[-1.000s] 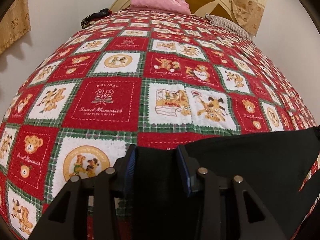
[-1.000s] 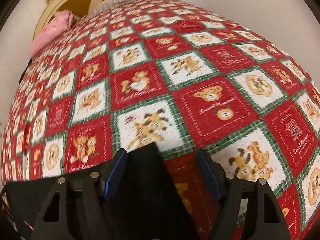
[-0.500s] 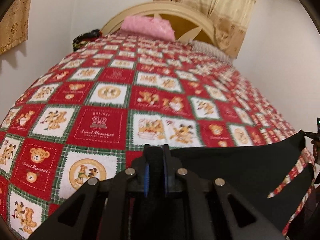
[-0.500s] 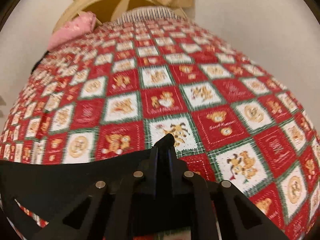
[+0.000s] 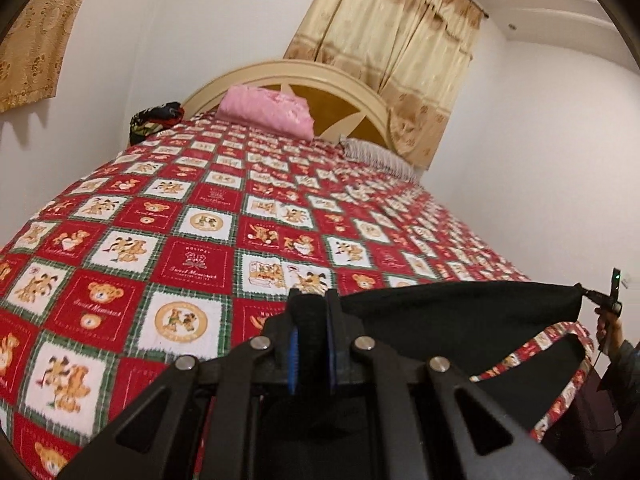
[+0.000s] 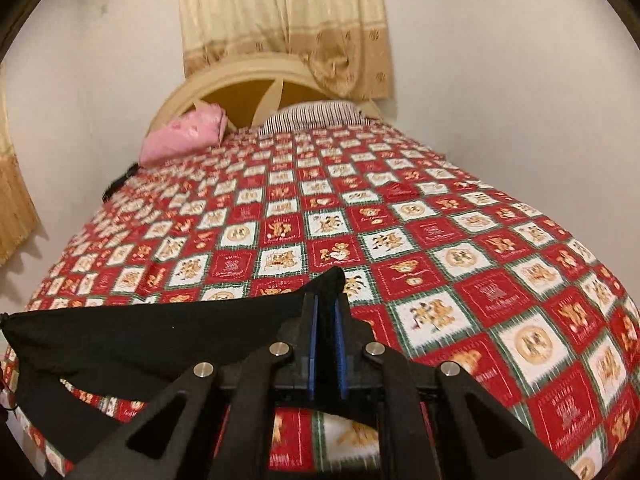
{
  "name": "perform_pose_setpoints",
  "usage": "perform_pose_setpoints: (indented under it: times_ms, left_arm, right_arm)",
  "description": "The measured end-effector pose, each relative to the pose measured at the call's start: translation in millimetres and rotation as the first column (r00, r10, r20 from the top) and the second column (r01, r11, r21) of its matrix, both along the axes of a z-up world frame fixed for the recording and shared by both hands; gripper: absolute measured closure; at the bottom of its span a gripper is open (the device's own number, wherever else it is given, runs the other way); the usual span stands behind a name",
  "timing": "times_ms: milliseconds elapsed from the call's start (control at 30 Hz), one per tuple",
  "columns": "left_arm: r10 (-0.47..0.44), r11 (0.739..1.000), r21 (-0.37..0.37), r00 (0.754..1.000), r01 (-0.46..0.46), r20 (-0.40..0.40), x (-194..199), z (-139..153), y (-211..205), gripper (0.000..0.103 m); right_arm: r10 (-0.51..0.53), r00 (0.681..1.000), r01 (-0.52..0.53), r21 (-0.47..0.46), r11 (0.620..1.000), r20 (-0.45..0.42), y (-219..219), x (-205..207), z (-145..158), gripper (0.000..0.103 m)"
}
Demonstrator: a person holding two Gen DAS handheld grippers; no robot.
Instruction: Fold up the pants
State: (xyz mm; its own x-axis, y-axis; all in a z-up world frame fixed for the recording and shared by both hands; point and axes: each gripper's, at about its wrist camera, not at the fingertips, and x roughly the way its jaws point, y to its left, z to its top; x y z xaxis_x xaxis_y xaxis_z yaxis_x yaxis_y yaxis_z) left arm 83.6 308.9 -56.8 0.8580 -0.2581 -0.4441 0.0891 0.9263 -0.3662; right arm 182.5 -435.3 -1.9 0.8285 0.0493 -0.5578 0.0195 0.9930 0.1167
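Observation:
Black pants hang stretched between my two grippers above the near edge of the bed. My left gripper is shut on one corner of the pants' upper edge, black cloth pinched between its blue pads. In the right wrist view the same pants run off to the left, and my right gripper is shut on the other corner, a tip of cloth poking out above the fingers. In the left wrist view, the far corner of the pants meets the right gripper at the right edge. A lower layer of the pants sags below.
The bed carries a red, white and green quilt with bear patches. A pink pillow and a striped pillow lie by the cream headboard. A dark bundle sits at the far left corner. Curtains hang behind.
Both grippers went from open around the pants' edge to shut on it. Both then rose and tilted up, lifting the pants off the quilt and stretching them taut.

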Motion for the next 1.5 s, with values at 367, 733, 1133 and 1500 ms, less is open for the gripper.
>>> perform_pose_setpoints:
  times_ms: [367, 733, 1133, 1500]
  left_arm:
    - [-0.092, 0.996, 0.006, 0.994, 0.092, 0.062, -72, -24, -9, 0.092]
    - [-0.122, 0.992, 0.031, 0.992, 0.122, -0.017, -100, -70, -13, 0.091]
    - [-0.093, 0.993, 0.074, 0.995, 0.096, -0.048, -125, -79, -4, 0.074]
    - [0.069, 0.993, 0.104, 0.994, -0.061, -0.08, -154, -77, 39, 0.074]
  right_arm:
    - [-0.068, 0.997, 0.069, 0.063, 0.996, -0.029, -38, -79, -40, 0.096]
    - [-0.09, 0.99, 0.1, 0.096, 0.99, -0.109, -55, -117, -89, 0.096]
    - [-0.08, 0.987, 0.094, 0.098, 0.991, -0.136, -60, -128, -98, 0.095]
    - [-0.199, 0.971, 0.209, 0.068, 0.976, -0.129, -90, -169, -90, 0.063]
